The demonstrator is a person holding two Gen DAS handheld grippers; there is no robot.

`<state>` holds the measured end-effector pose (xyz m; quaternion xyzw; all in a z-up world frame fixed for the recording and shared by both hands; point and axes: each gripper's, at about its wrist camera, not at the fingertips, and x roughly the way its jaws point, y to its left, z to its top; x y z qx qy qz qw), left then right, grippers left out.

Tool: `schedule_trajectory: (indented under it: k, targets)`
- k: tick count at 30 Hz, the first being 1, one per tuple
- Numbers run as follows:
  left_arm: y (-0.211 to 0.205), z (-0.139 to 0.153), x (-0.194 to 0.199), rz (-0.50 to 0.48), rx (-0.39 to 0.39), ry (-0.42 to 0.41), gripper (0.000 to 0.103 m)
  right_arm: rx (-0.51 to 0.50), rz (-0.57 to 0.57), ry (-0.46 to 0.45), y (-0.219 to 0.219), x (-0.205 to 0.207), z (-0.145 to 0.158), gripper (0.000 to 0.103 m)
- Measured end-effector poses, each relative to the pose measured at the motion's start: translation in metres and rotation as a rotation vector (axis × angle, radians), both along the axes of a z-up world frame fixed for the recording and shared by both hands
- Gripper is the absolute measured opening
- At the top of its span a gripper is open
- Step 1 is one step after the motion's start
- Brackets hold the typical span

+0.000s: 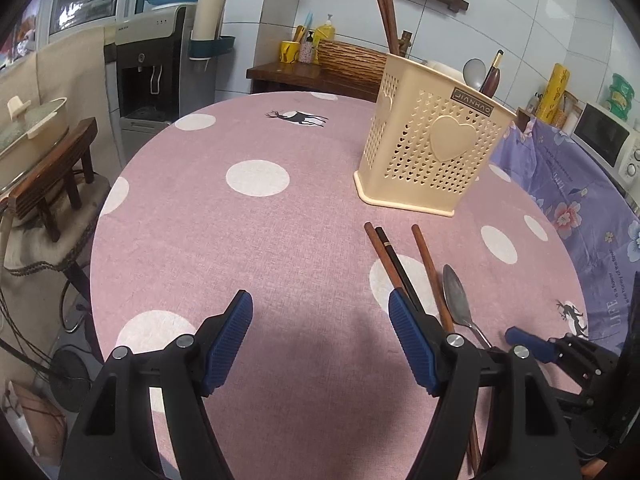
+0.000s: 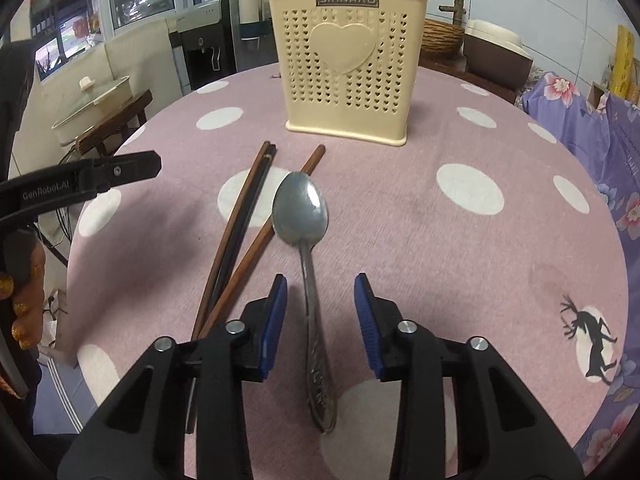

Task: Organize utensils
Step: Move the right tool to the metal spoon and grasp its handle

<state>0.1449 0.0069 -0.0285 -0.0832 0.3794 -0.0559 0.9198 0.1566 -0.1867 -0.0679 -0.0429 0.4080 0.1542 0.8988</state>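
A cream perforated utensil holder (image 1: pixel 430 148) (image 2: pixel 347 64) stands on the pink dotted table (image 1: pixel 256 240); it holds chopsticks, a spoon and a dark utensil. A metal spoon (image 2: pixel 308 248) (image 1: pixel 458 300) lies on the table, its handle between the fingers of my open right gripper (image 2: pixel 320 308). Three chopsticks (image 2: pixel 244 232) (image 1: pixel 400 264) lie just left of the spoon. My left gripper (image 1: pixel 320 332) is open and empty over bare cloth, left of the chopsticks. The right gripper also shows in the left wrist view (image 1: pixel 532 346).
A purple floral cloth (image 1: pixel 580 200) (image 2: pixel 600 128) covers the table's right side. A water dispenser (image 1: pixel 152 68), a wooden stool with a pot (image 1: pixel 44 168) and a wooden side table (image 1: pixel 312 76) stand beyond the table's far and left edges.
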Motion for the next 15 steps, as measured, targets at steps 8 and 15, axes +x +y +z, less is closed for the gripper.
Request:
schedule_trajectory:
  k: [8,15]
  targets:
    - [-0.010,-0.005,-0.004,-0.023,0.008,0.008,0.070,-0.012,-0.014,-0.008,0.001,-0.001,-0.004,0.009]
    - [-0.018,-0.008,-0.004,-0.041,0.007,0.017,0.070,-0.019,-0.110,-0.014,-0.024,0.002,-0.003,0.007]
